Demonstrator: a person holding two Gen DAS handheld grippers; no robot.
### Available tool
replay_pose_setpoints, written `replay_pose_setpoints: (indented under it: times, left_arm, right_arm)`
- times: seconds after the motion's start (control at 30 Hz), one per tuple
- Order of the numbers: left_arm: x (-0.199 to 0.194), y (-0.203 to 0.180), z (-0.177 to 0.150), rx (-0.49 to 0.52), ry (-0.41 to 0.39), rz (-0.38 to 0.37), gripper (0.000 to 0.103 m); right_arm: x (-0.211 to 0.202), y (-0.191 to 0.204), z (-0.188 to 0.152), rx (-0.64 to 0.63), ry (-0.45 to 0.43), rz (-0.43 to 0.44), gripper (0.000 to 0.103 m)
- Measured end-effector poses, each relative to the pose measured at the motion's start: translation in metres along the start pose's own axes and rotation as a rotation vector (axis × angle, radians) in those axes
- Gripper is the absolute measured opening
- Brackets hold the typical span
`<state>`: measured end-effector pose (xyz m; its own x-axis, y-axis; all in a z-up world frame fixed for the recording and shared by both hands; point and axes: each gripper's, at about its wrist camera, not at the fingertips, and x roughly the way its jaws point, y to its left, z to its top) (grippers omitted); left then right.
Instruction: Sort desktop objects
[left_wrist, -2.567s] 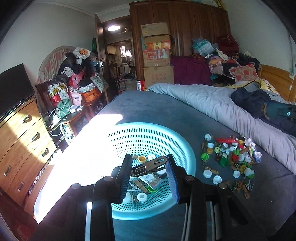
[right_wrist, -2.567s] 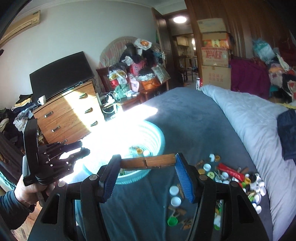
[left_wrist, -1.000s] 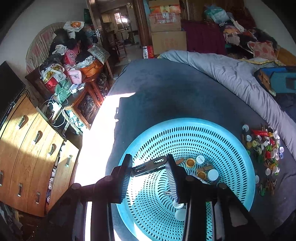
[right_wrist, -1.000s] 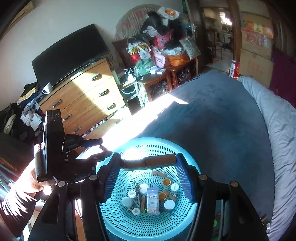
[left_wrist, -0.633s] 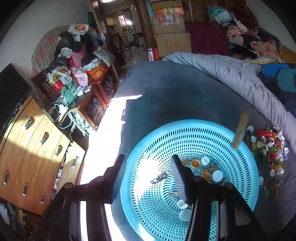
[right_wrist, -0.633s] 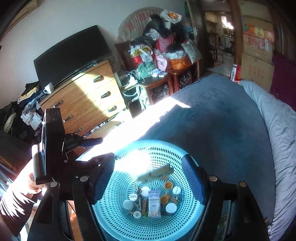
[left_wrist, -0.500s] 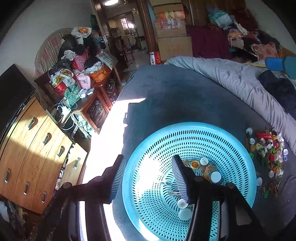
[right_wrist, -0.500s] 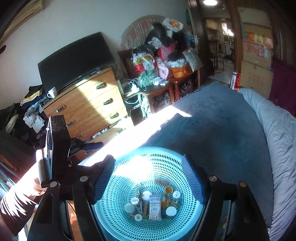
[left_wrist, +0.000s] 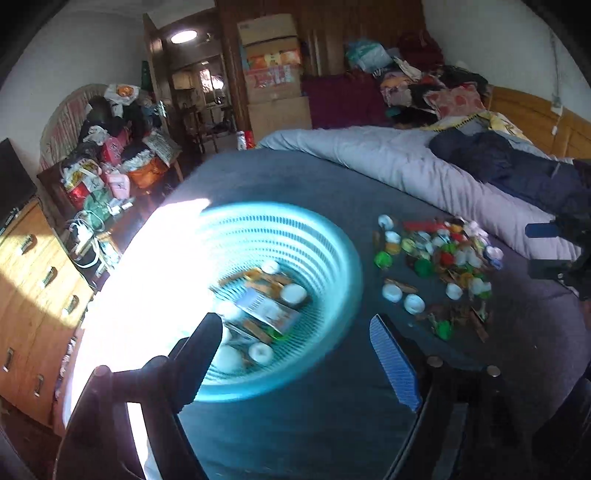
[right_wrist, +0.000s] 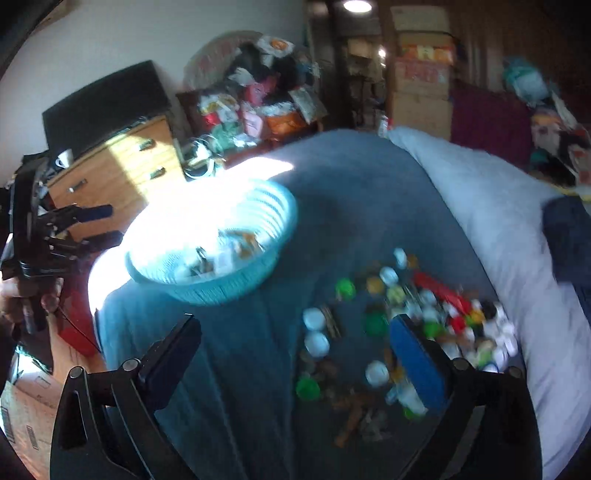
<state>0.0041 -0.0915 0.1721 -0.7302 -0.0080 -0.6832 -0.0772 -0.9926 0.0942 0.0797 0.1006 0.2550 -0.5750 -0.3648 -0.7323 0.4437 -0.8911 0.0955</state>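
Observation:
A round turquoise basket (left_wrist: 332, 258) sits on the dark blue bed cover; it also shows in the right wrist view (right_wrist: 280, 225). It holds bottle caps, wooden clothespins and a small packet (left_wrist: 266, 308). A pile of loose caps and clothespins (left_wrist: 436, 266) lies to the basket's right, and shows in the right wrist view (right_wrist: 399, 317). My left gripper (left_wrist: 295, 347) is open and empty above the basket's near rim. My right gripper (right_wrist: 295, 350) is open and empty above the pile. The left gripper also shows at the left edge of the right wrist view (right_wrist: 55, 236).
A wooden dresser (left_wrist: 29, 280) with a TV stands left of the bed. A cluttered side table (left_wrist: 107, 177) is behind it. A grey duvet (left_wrist: 424, 173) and dark clothes (left_wrist: 517, 173) lie on the right. Cardboard boxes (left_wrist: 273, 74) are stacked at the back.
Both grippers opened and let their clothespins drop into the basket. Both have since swung right and lower, the right one now over the pile.

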Motion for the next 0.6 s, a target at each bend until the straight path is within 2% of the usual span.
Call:
replay_pose_setpoints:
  times: [0.1, 0.23, 0.27, 0.37, 0.43, 0.53, 0.6]
  left_arm:
    - [0.045, -0.061, -0.035, -0.006, 0.093, -0.053, 0.084]
    - [0.103, -0.125, -0.064, -0.033, 0.174, -0.013, 0.084]
    - [0.113, -0.131, -0.066, -0.061, 0.183, -0.009, 0.084]
    - [0.131, -0.142, -0.071, -0.101, 0.161, 0.079, 0.084]
    - [0.140, -0.141, -0.073, -0.122, 0.172, 0.119, 0.084]
    - [0.141, -0.146, -0.078, -0.103, 0.143, 0.140, 0.090]
    - [0.141, -0.148, -0.082, -0.095, 0.131, 0.129, 0.095]
  right_arm:
    - [0.020, -0.046, -0.073, 0.120, 0.091, -0.106, 0.103]
    - [0.041, -0.080, -0.127, 0.200, 0.122, -0.210, 0.103]
    - [0.043, -0.087, -0.135, 0.225, 0.118, -0.217, 0.103]
    - [0.047, -0.099, -0.146, 0.271, 0.076, -0.271, 0.103]
    - [0.053, -0.107, -0.150, 0.312, 0.069, -0.259, 0.103]
    - [0.063, -0.115, -0.158, 0.345, 0.091, -0.243, 0.103]
    - [0.063, -0.111, -0.162, 0.316, 0.056, -0.260, 0.103]
